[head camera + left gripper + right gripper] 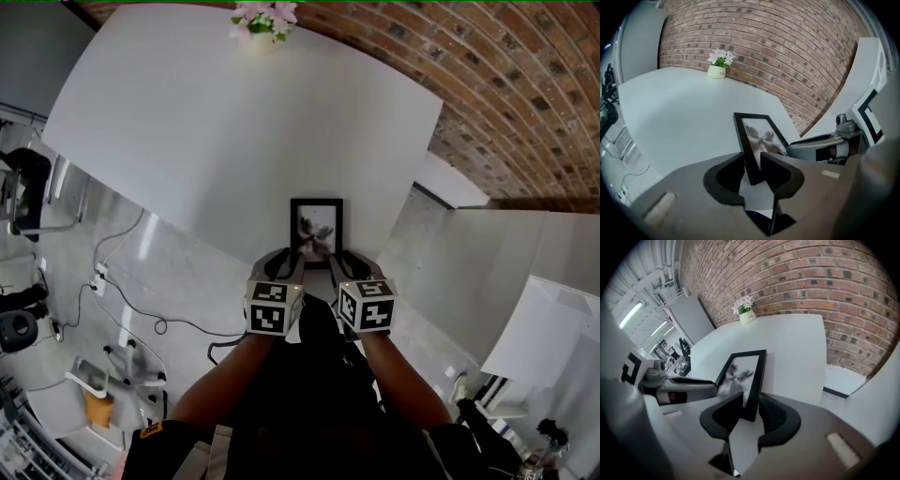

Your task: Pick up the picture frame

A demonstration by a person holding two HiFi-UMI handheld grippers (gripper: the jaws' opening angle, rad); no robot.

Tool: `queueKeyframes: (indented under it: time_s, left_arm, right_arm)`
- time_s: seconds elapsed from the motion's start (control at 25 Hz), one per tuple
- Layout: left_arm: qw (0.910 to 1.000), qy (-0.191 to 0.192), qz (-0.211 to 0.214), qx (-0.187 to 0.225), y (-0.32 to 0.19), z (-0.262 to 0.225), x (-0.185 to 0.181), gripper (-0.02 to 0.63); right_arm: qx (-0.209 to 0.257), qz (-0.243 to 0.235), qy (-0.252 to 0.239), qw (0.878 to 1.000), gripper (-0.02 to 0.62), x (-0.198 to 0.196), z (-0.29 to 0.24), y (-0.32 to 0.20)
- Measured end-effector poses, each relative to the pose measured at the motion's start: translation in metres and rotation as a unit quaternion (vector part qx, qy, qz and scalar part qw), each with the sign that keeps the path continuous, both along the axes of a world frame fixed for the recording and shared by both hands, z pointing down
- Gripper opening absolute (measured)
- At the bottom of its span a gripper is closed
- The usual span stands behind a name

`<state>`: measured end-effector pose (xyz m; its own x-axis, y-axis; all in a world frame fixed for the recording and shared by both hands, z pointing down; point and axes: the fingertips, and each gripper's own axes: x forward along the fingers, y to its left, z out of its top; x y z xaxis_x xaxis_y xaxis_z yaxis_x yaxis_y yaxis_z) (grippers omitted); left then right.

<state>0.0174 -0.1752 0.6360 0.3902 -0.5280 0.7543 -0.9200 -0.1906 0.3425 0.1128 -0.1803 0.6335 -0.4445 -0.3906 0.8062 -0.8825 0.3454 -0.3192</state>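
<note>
A black picture frame (316, 230) with a grey print sits at the near edge of the white table (234, 122). My left gripper (289, 259) is at its lower left corner and my right gripper (343, 259) at its lower right corner. In the left gripper view the frame's left border (746, 154) stands between the spread jaws of the left gripper (752, 163), with a gap on the glass side. In the right gripper view the frame's right border (754, 390) stands between the jaws of the right gripper (750, 403), which do not press it. Both grippers are open.
A small pot of pink flowers (265, 21) stands at the table's far edge by the brick wall (487, 84). White panels (525, 272) rise to the right. On the floor to the left are chairs (28, 187) and cables (122, 281).
</note>
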Motion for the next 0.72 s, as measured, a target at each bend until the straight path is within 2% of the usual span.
queueKeyframes:
  time_s: [0.24,0.72]
  left_arm:
    - [1.0000,0.002,-0.001,-0.005,-0.0002,0.0040,0.0009,0.107]
    - [0.9992,0.032,-0.018,-0.014,-0.0026,-0.0001,0.0013,0.103]
  right_arm:
    - [-0.009,0.008,-0.009,1.000,0.104,-0.0004,0.0042,0.0011]
    - [-0.004,0.022,-0.014,1.000,0.089,-0.0015,-0.0032,-0.0017]
